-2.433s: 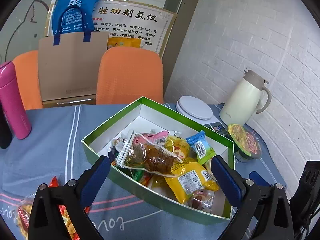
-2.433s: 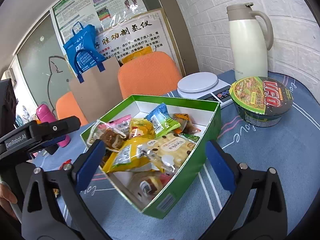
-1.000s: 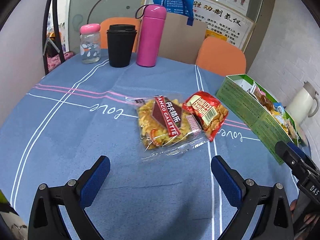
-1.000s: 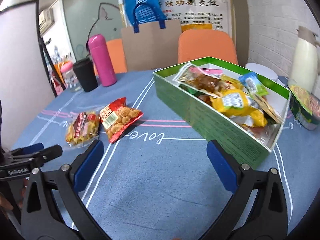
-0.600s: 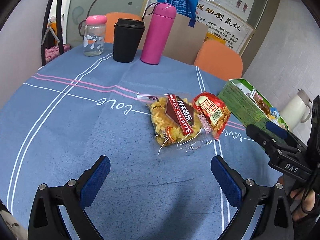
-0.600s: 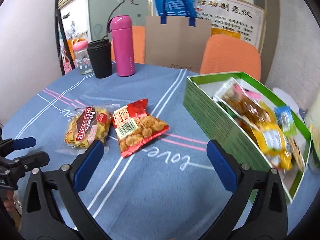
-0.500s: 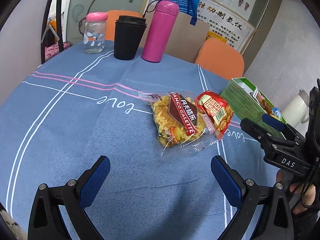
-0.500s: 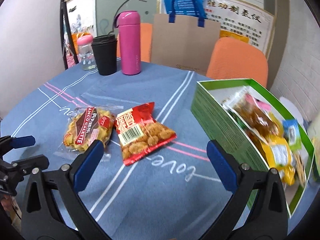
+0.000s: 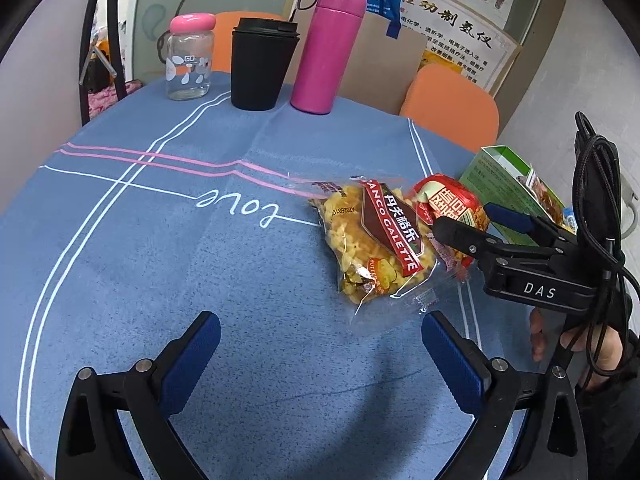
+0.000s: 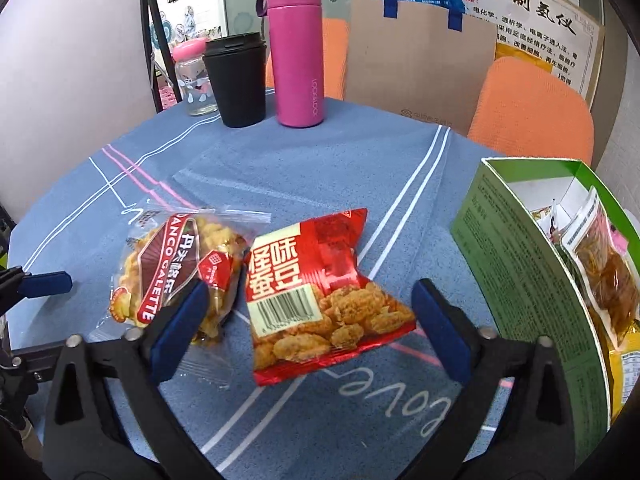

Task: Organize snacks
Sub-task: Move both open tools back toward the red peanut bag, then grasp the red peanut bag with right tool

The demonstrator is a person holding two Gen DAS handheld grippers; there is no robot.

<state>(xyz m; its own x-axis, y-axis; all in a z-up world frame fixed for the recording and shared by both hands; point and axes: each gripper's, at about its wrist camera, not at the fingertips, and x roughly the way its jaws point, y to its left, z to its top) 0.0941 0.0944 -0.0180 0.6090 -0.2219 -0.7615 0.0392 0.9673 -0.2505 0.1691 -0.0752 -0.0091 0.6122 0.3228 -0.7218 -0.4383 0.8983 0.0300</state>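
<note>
Red snack bag (image 10: pixel 316 292) lies on surface (image 10: pixel 312 168) between the wide-open fingers of right gripper (image 10: pixel 308 320), empty. Clear snack bag (image 9: pixel 376 240) just ahead of left gripper (image 9: pixel 320 360), wide, empty. Green box (image 10: pixel 532 256) to the right gripper's right.

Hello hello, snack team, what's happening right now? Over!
Both grippers open: left, right straddling red snack bag. Clear galette bag touching its left side. Green box waiting right.

Both wrist cams low over worktop (image 9: pixel 160 240), facing pink flask (image 9: pixel 326 48); right cam nearer; both share red packet (image 10: pixel 320 292).
</note>
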